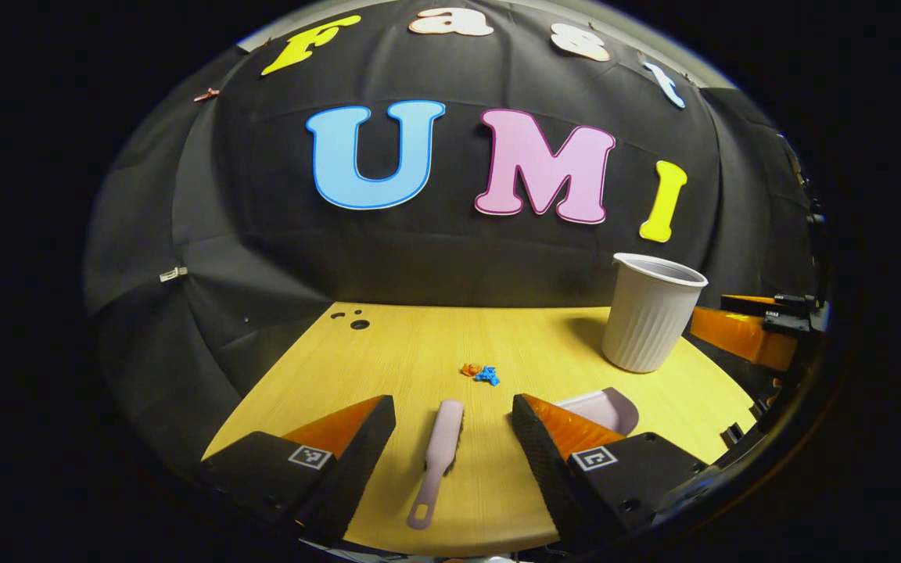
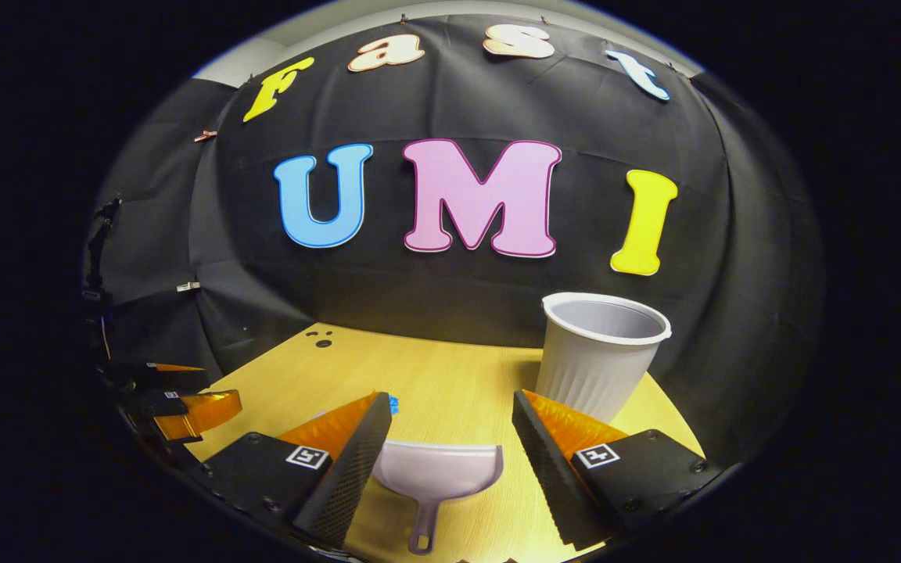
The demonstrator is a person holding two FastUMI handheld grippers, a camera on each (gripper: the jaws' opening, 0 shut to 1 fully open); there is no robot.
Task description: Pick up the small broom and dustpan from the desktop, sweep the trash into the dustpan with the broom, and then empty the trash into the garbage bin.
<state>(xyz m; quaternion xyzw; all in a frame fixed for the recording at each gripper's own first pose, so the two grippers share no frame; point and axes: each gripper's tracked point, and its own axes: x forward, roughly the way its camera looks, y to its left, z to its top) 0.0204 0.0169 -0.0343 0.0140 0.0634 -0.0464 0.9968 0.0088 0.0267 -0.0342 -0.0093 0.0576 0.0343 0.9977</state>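
Note:
A small pale pink broom (image 1: 439, 457) lies flat on the wooden desktop (image 1: 419, 344), handle toward me, between the fingers of my open left gripper (image 1: 454, 418). Small orange and blue scraps of trash (image 1: 481, 373) lie just beyond the broom's head. The pale pink dustpan (image 2: 438, 471) rests on the desk with its handle toward me, between the fingers of my open right gripper (image 2: 450, 422); part of the dustpan (image 1: 607, 407) peeks from behind the left gripper's right finger. The white ribbed garbage bin (image 2: 599, 352) stands upright at the right.
The bin (image 1: 650, 313) stands near the desk's right rear edge. The other gripper (image 1: 748, 328) shows at far right in the left gripper view, and another (image 2: 184, 410) at far left in the right gripper view. Small dark holes (image 1: 353, 319) mark the desk's back left corner.

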